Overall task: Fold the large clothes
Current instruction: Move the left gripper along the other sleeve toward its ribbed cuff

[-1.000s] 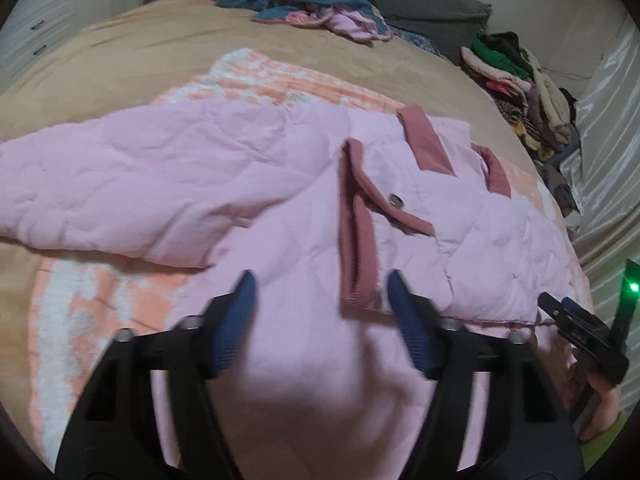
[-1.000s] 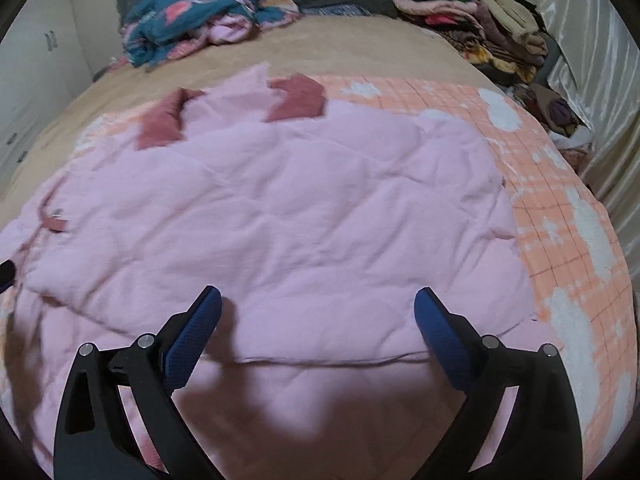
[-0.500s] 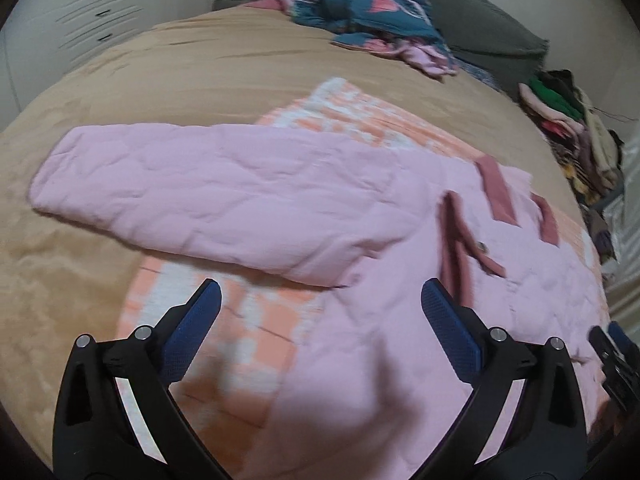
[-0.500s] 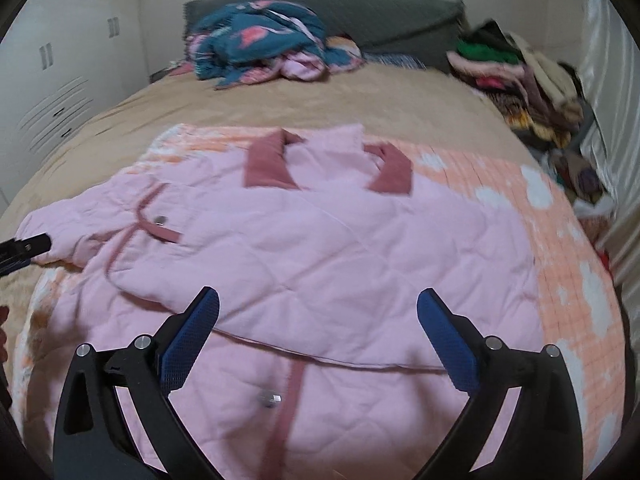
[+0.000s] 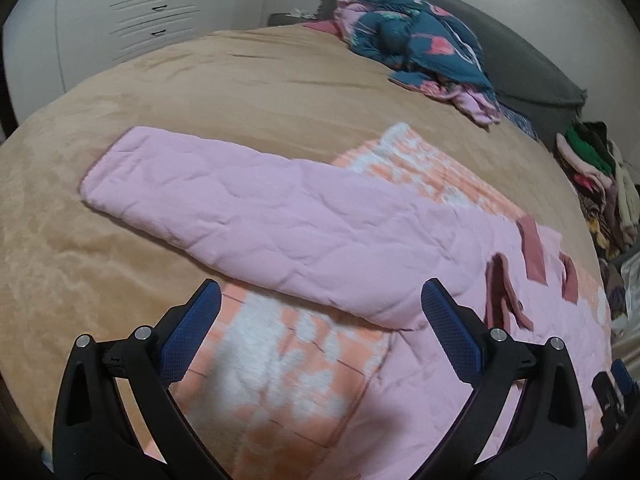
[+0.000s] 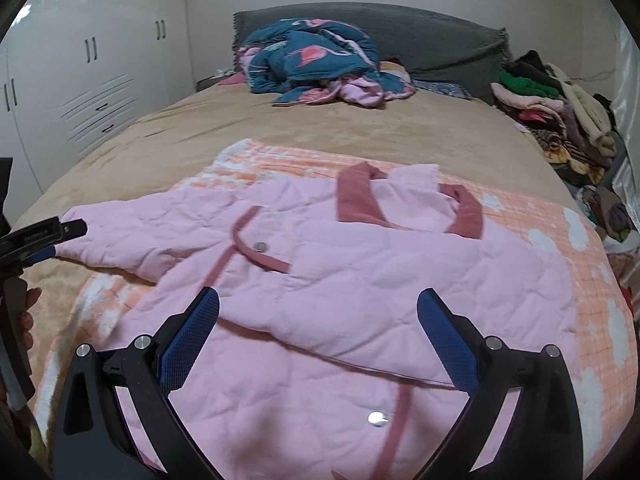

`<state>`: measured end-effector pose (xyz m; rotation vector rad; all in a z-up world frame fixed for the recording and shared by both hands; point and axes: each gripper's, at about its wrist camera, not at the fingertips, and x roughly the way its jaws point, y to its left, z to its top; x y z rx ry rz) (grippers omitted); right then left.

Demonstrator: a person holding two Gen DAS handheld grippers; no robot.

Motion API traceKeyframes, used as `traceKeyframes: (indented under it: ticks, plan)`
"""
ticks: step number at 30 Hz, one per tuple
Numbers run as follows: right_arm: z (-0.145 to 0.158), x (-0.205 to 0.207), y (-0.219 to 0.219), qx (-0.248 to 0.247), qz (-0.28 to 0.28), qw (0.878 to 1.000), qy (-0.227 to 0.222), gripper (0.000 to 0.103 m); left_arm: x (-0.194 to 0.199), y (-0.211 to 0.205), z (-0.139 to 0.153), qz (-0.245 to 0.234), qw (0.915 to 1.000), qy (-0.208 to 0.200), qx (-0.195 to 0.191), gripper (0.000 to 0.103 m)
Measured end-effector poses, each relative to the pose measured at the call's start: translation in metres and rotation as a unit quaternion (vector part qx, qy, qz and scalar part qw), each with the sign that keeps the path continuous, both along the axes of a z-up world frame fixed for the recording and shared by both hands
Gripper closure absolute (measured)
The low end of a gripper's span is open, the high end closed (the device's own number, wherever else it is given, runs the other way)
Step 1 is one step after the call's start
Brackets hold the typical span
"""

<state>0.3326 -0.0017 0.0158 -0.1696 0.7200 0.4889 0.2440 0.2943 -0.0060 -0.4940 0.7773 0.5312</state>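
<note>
Pink quilted fabric fills the lower middle of both views: the jacket lies flat on an orange-and-white checked blanket, which is spread over the tan bed cover. Its dusty-rose collar points toward the top of the right wrist frame, and one side is folded across the body. In my left wrist view the sleeve stretches toward the left of the frame onto the tan cover. My left gripper hangs above the blanket with its blue pads spread wide, gripping nothing. My right gripper hovers over the jacket's lower half, equally wide and empty. A teal patterned bundle sits at the top centre, and a clothes pile at the upper right.
</note>
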Motion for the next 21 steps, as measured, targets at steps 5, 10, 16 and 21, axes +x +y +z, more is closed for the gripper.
traceKeyframes:
  ticks: [5, 10, 16, 21]
  plan:
    - [0.006, -0.008, 0.025, 0.005, 0.021, 1.0, -0.011, 0.004, -0.005, 0.021, -0.005, 0.027, 0.9995, 0.004, -0.014, 0.009]
    - [0.008, -0.013, 0.052, 0.007, 0.043, 0.999, -0.011, 0.004, -0.01, 0.039, -0.012, 0.046, 0.9985, 0.01, -0.026, 0.009]
    - [0.0, -0.015, 0.089, -0.003, 0.074, 0.997, -0.002, 0.004, -0.015, 0.057, -0.021, 0.07, 0.9965, 0.011, -0.043, 0.009]
    - [-0.009, -0.019, 0.125, -0.021, 0.105, 0.994, 0.003, 0.004, -0.02, 0.077, -0.033, 0.093, 0.9937, 0.013, -0.061, 0.009]
